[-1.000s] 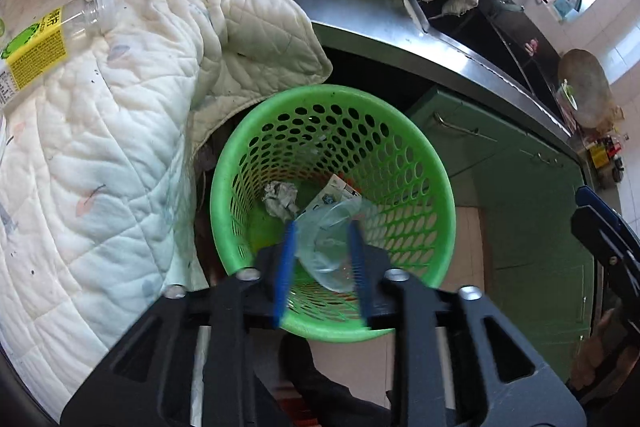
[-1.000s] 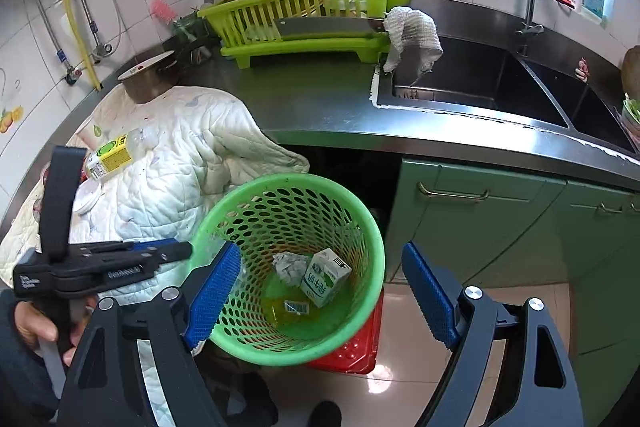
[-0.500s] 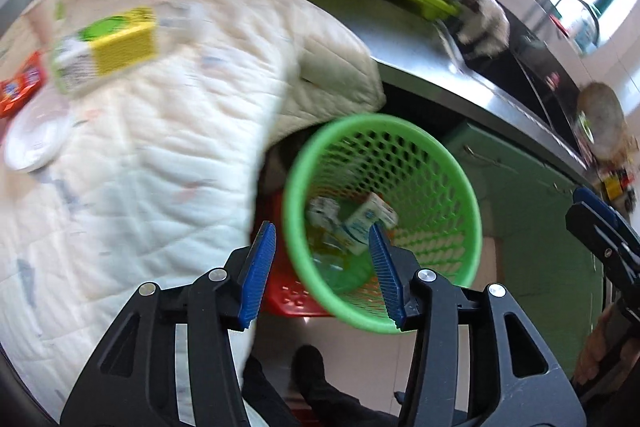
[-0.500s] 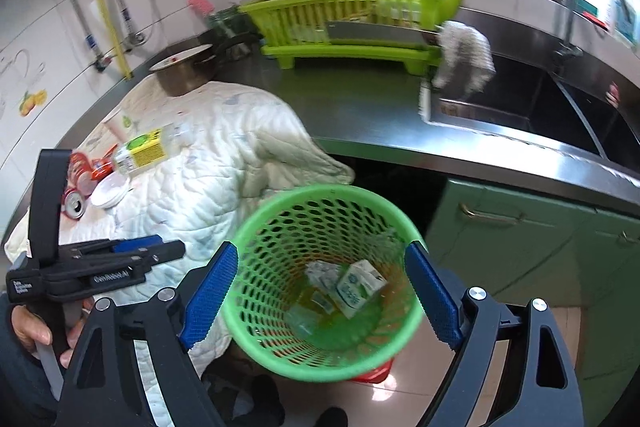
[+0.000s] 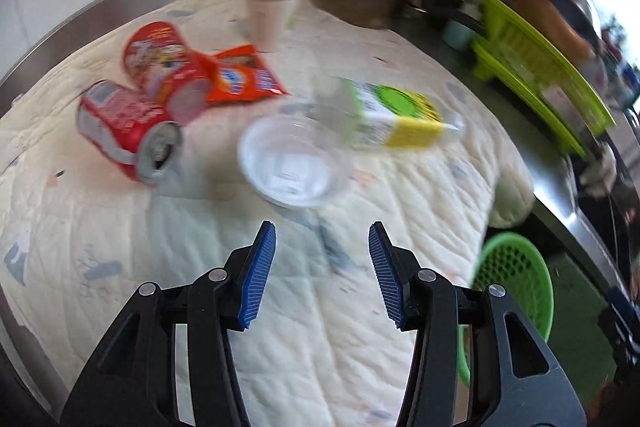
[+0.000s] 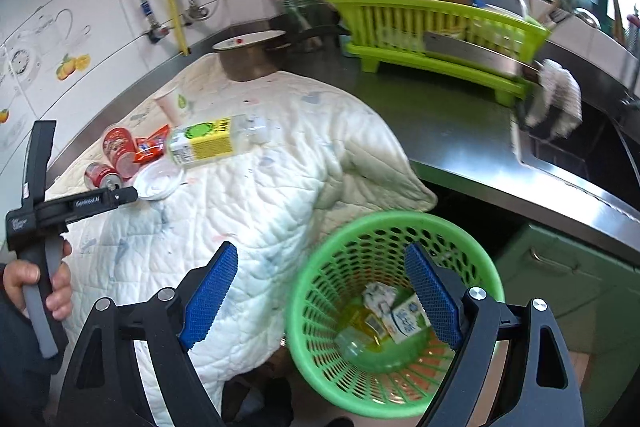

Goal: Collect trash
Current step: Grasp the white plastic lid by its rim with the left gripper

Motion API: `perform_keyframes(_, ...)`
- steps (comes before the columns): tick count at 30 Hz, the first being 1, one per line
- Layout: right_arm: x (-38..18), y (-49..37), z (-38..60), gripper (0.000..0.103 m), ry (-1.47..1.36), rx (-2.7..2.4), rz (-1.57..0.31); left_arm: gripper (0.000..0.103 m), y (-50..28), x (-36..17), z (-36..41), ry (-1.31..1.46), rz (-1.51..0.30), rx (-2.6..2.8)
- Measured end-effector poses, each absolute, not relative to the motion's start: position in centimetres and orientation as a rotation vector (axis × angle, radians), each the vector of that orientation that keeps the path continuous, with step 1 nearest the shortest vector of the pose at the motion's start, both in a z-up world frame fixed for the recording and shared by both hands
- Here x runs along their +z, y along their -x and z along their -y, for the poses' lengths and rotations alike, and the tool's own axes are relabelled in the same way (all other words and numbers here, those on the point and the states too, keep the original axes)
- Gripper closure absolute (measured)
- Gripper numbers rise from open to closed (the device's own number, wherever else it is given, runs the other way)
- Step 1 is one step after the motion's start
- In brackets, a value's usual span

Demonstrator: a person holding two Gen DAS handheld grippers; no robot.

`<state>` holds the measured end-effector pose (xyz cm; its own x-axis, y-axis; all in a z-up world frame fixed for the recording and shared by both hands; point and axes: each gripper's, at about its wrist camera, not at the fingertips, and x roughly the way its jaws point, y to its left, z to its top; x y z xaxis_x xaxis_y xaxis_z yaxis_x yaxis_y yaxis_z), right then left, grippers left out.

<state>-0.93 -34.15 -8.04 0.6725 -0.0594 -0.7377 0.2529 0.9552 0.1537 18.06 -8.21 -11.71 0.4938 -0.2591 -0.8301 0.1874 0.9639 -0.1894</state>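
My left tongs [image 5: 322,269] hang over the quilted cloth [image 5: 400,267] on the worktop, blades apart with nothing between them, and my right tongs [image 6: 320,293] hover above the green basket [image 6: 320,275], also spread wide and empty. The trash to collect lies on the far side of my left tongs: the clear plastic bowl [image 5: 296,161] sits straight ahead, just beyond the blade tips and roughly centred on the gap, so it is the nearest piece. Behind it to the right lies the bottle with the yellow and green label [image 5: 396,117], on its side, its long axis running left to right across my line of reach, touching or overlapping the bowl's far rim, though the blur makes that hard to settle. To the far left are the red can [image 5: 128,133], the red tub [image 5: 160,63] and the orange wrapper [image 5: 240,79], with a paper cup [image 5: 270,11] further back. The left tongs are clearly the closer of my two; I judge a short push forward would bring the bowl's near rim between the blades. The basket already holds a small carton [image 6: 408,319] and a crumpled scrap.
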Motion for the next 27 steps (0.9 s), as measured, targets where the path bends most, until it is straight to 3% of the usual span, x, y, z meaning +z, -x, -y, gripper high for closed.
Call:
perform_keyframes(15,-8.4,-3.8,31.0,0.020,-0.213,-0.105,-0.837,0.056,-24.1,-15.2,4.8,0.225,-1.088,-0.196)
perform_keyframes(27,-9.2,-6.3,30.5,0.020,-0.194,-0.076,-0.863,0.076,-25.9,-17.4,5.1,0.256,-1.134,-0.217)
